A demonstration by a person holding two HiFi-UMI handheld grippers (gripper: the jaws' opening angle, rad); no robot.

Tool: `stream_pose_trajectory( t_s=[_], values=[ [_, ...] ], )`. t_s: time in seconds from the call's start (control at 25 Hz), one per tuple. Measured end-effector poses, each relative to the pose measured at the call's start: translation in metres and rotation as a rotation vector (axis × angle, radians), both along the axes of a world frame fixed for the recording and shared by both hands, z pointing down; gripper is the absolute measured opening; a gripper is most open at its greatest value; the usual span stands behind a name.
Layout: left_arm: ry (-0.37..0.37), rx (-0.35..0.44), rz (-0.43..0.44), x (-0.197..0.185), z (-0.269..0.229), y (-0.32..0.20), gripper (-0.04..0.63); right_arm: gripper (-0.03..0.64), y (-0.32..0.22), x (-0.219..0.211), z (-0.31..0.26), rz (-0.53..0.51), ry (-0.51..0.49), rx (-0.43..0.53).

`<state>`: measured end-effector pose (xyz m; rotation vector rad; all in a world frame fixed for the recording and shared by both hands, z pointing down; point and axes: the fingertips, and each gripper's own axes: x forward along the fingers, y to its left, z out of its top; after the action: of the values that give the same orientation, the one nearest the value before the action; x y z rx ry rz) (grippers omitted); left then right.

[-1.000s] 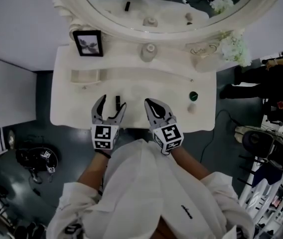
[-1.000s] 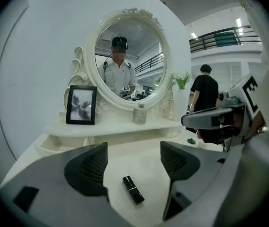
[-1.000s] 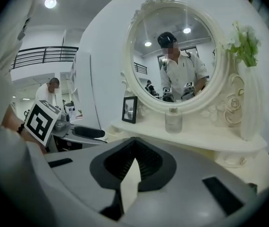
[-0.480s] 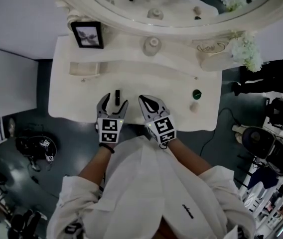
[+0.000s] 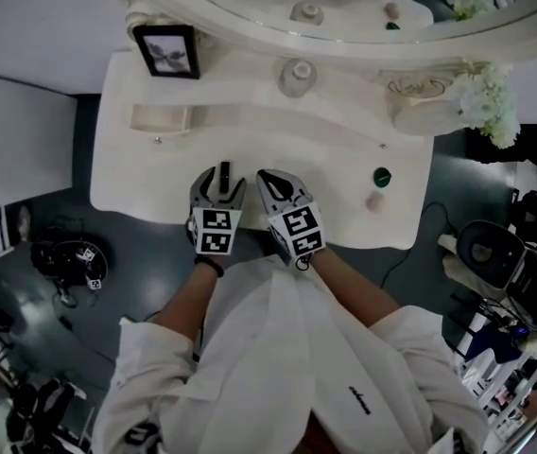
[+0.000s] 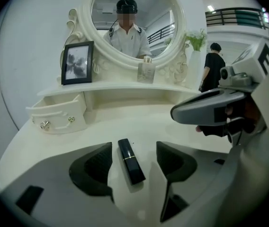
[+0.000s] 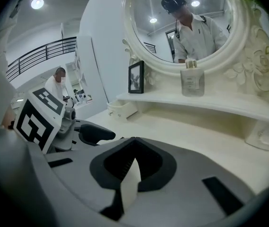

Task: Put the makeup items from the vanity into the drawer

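Note:
A black lipstick lies flat on the white vanity top, near its front edge. My left gripper straddles it, one jaw on each side; the jaws are closing and the pads stand a little apart from the tube. From the head view the lipstick pokes out past the left gripper. My right gripper sits just to its right, shut with nothing in it. A small drawer stands pulled out at the vanity's left; its front shows two knobs.
A green-capped item and a small pale one sit at the right. On the raised shelf stand a photo frame and a perfume bottle. White flowers stand at the far right, and the oval mirror rises behind.
The left gripper has slid forward so the lipstick lies deeper between its jaws, which have narrowed. Both grippers now sit closer together near the vanity's front edge.

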<state>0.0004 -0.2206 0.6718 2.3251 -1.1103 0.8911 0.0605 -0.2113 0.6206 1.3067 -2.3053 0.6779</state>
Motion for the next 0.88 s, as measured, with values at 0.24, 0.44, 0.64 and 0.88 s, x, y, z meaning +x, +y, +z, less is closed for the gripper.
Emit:
stream_pose_trajectory(
  t_s=[0.24,0.44,0.64,0.88],
  values=[
    [-0.027,-0.017,-0.009,0.001,0.014,-0.002,0.304,0.018,-0.005,-0.009,0.021,-0.022,0.012,-0.046],
    [-0.047,-0.013,-0.016,-0.002,0.02,-0.005,0.292,0.018,-0.006,-0.014,0.032,-0.032,0.027,-0.058],
    [-0.056,-0.026,-0.026,-0.003,0.025,-0.005,0.273,0.017,-0.005,-0.016,0.04,-0.035,0.037,-0.075],
    [-0.053,-0.031,-0.035,-0.003,0.028,-0.003,0.262,0.018,-0.005,-0.016,0.046,-0.033,0.041,-0.091]
  ],
)
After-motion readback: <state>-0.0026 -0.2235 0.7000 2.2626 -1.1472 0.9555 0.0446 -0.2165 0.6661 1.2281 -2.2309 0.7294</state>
